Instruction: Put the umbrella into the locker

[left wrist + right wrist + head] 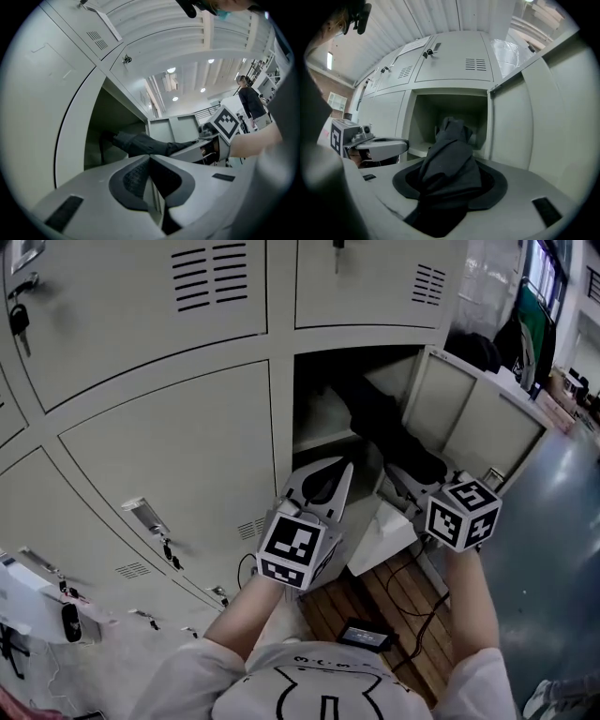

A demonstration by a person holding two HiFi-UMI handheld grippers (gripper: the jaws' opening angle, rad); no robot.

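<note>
The right hand-held gripper (pixel 449 183) is clamping the near end of the folded umbrella (pixel 450 154), whose far end is lying inside the open locker (pixel 423 117). It is looking light, soft-skinned and stiff-cored, so the core is seeming the best hold. The left hand-held gripper (pixel 149 158) is hovering closed and empty just outside the locker.

- The umbrella (pixel 394 432) is black and folded, with its cloth bunched in loose creases.
- Its near end is clamped between the jaws of my right hand-held gripper (pixel 450 185). The rest reaches away from me, through the opening and into the compartment.
- I can't tell whether its far end touches anything inside.
- The locker (pixel 317 418) is pale grey metal, one compartment in a bank of closed ones, and it is dim inside.
- Its door (pixel 473 423) stands wide open, swung out to the right of the opening, just beside the umbrella.
</note>
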